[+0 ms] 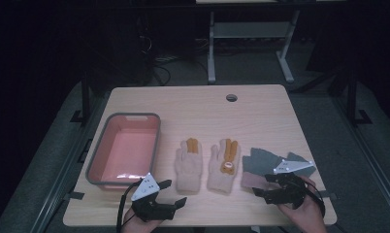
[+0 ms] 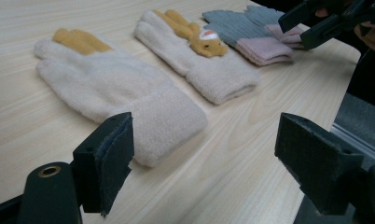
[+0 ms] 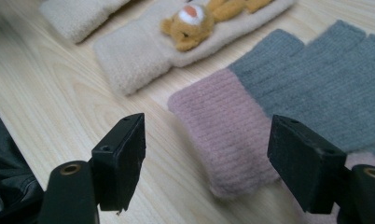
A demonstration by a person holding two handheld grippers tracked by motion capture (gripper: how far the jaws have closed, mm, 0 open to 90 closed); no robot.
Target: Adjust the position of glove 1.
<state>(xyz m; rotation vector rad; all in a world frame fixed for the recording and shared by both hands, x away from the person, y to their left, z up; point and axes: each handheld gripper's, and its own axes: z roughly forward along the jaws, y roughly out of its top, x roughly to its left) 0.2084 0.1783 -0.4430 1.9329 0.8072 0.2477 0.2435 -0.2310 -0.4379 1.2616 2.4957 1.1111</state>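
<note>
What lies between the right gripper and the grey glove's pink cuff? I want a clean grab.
Nothing visible does. The right gripper is open just short of the pink cuff of the grey glove, with bare table between.

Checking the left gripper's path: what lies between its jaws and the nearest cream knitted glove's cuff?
Only bare wooden table, seen in the left gripper view: the left gripper is open just short of the cream glove.

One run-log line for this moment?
left tongs: open, near cream knit glove | right tongs: open, at grey glove's pink cuff
</note>
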